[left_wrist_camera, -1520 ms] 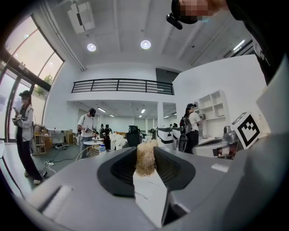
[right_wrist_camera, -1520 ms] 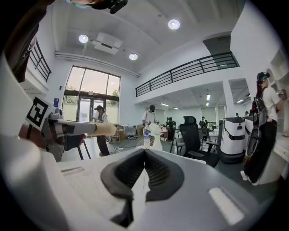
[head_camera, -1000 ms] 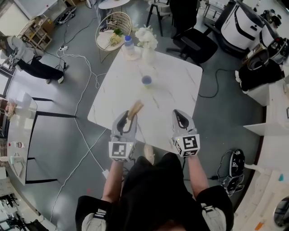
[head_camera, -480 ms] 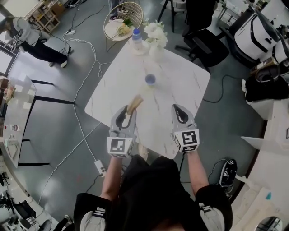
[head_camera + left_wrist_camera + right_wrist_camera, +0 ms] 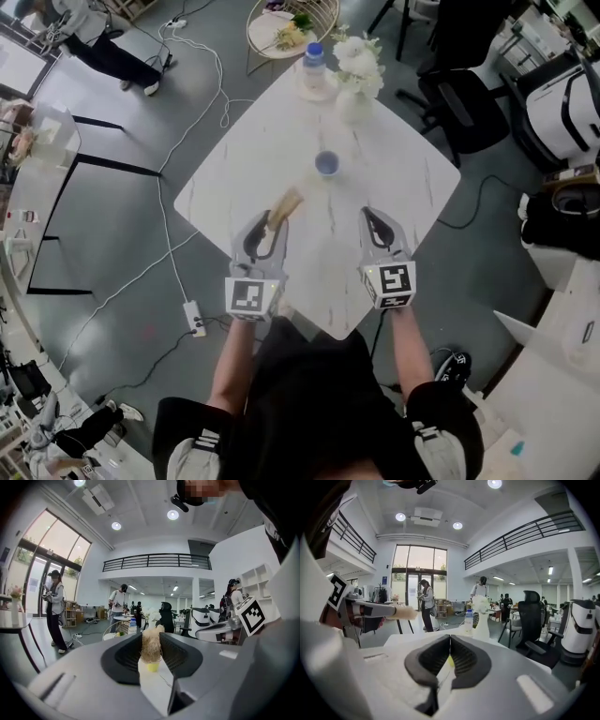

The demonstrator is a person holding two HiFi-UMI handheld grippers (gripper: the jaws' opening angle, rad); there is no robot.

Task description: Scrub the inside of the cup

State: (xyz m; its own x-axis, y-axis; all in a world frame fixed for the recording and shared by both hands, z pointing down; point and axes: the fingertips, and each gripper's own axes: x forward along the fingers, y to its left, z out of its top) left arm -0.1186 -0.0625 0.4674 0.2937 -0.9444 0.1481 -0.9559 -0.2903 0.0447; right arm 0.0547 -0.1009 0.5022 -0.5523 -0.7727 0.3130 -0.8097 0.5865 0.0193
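Observation:
A small cup (image 5: 327, 164) stands upright near the middle of the white marble table (image 5: 234, 178). It looks bluish from above and yellow (image 5: 153, 666) from the side. My left gripper (image 5: 273, 223) is shut on a brush with tan bristles (image 5: 285, 204). The brush sticks out forward, short of the cup and to its left. In the left gripper view the bristles (image 5: 151, 644) stand between the jaws, above the cup. My right gripper (image 5: 373, 217) is shut and empty, near the table's front edge. Through its closed jaws (image 5: 450, 641) only a sliver of the cup (image 5: 450, 662) shows.
A water bottle (image 5: 314, 58) and a white vase of flowers (image 5: 356, 73) stand at the table's far corner. Beyond them is a round wire side table (image 5: 291, 21). An office chair (image 5: 469, 103) is at the right. Cables and a power strip (image 5: 194, 317) lie on the floor at the left.
The head view has swung, so the table sits further right in the picture. Both grippers have edged a little forward over the table toward the cup. Neither grip has changed.

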